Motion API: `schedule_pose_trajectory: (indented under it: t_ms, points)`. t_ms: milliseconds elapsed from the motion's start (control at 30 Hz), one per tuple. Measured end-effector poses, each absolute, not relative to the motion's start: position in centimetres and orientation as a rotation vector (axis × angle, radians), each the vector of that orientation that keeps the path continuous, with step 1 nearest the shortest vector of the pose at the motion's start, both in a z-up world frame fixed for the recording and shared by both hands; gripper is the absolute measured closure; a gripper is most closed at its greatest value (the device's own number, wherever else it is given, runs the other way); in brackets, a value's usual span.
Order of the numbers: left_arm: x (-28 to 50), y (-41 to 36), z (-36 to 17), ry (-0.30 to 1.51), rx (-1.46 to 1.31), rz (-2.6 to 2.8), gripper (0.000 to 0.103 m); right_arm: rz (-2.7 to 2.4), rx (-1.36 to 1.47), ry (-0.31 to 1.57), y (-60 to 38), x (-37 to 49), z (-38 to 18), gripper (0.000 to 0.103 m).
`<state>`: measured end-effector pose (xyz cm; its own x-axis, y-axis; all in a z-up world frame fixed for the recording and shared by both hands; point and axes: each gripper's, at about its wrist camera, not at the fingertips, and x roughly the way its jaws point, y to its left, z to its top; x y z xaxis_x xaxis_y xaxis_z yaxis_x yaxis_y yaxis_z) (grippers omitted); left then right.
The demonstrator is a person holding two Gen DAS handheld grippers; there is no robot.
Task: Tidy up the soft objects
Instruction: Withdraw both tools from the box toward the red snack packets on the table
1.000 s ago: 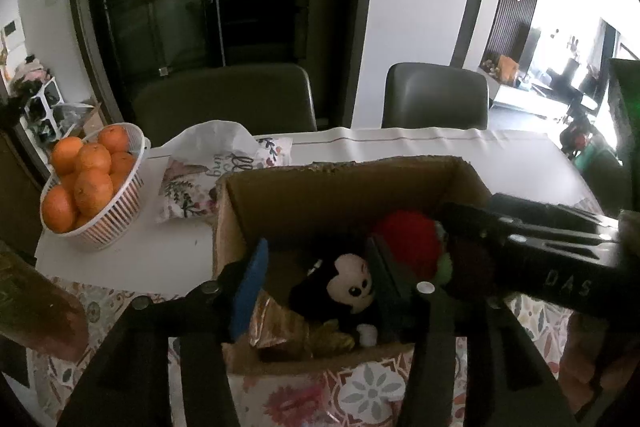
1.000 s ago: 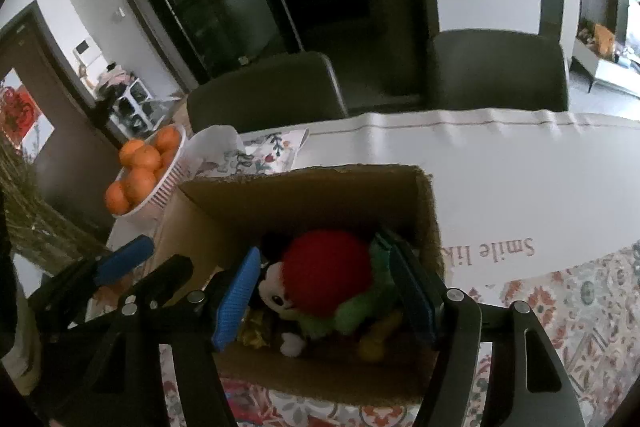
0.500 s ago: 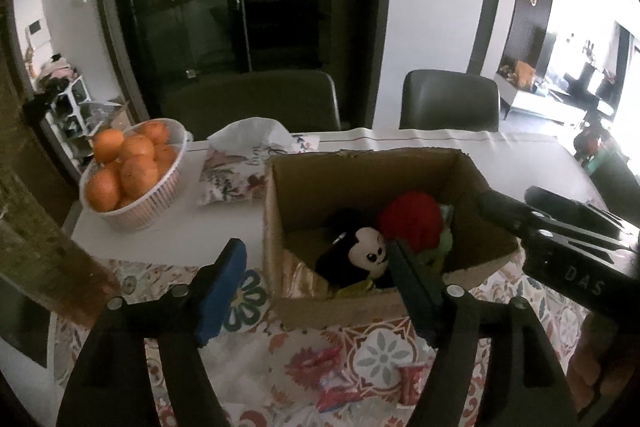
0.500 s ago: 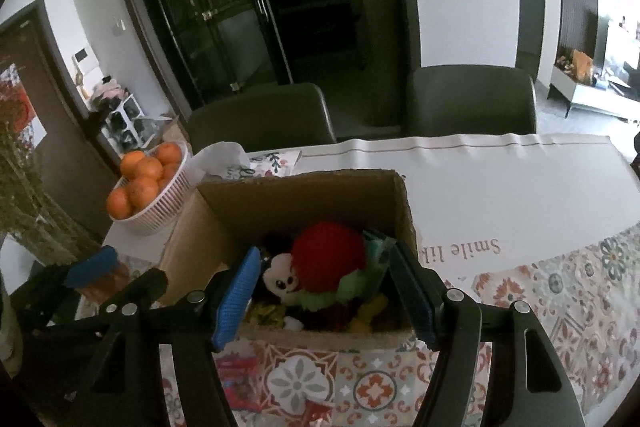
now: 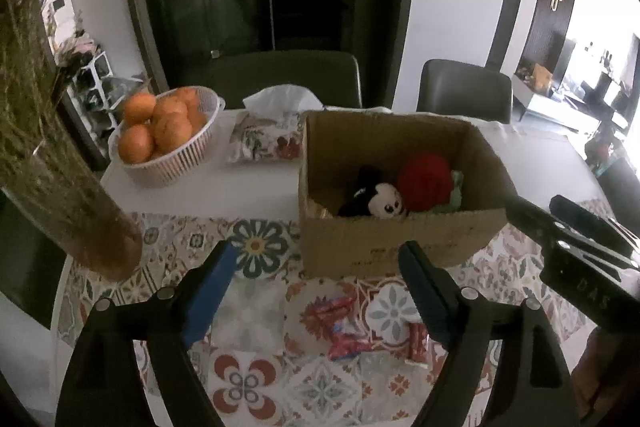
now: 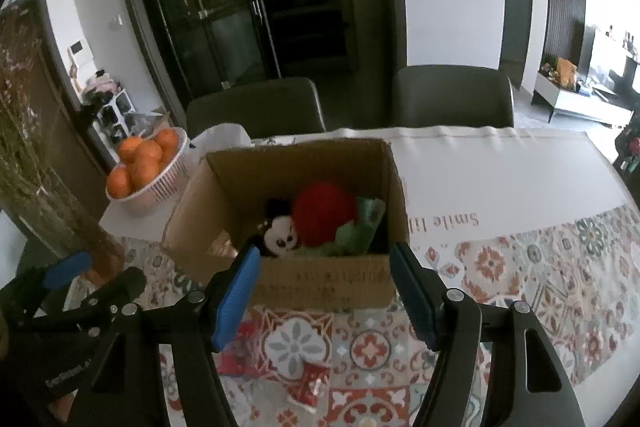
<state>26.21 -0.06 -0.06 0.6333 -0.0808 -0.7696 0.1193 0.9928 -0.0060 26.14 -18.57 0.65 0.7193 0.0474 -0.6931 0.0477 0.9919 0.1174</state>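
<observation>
**Both grippers back out of the box, empty**

Nearest, the left gripper (image 5: 316, 281) and right gripper (image 6: 324, 289) have pulled back, fingers spread wide, holding nothing. Red wrappers (image 5: 346, 327) lie on the bench. Beyond, the box (image 6: 320, 279) holds the mouse toy (image 6: 280, 237) and red plush (image 6: 324, 213): sorting looks nearly done.

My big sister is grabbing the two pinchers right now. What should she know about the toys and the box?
Left gripper: open, empty, in front of the cardboard box.
Right gripper: open, empty, at the box's near wall.
In the box: the black-and-white mouse plush, the red plush and something green.
Left: red packets lie on the patterned tablecloth in front of the box; I cannot tell if they are soft and belong inside.
</observation>
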Motion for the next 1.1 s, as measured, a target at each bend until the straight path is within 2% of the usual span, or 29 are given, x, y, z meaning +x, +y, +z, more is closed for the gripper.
schedule_pose_trajectory:
  t_ms: [1100]
  points:
    - [24.7, 0.7, -8.6, 1.089, 0.057, -0.15, 0.017, -0.067, 0.238, 0.977, -16.9, 20.4, -9.4, 0.035]
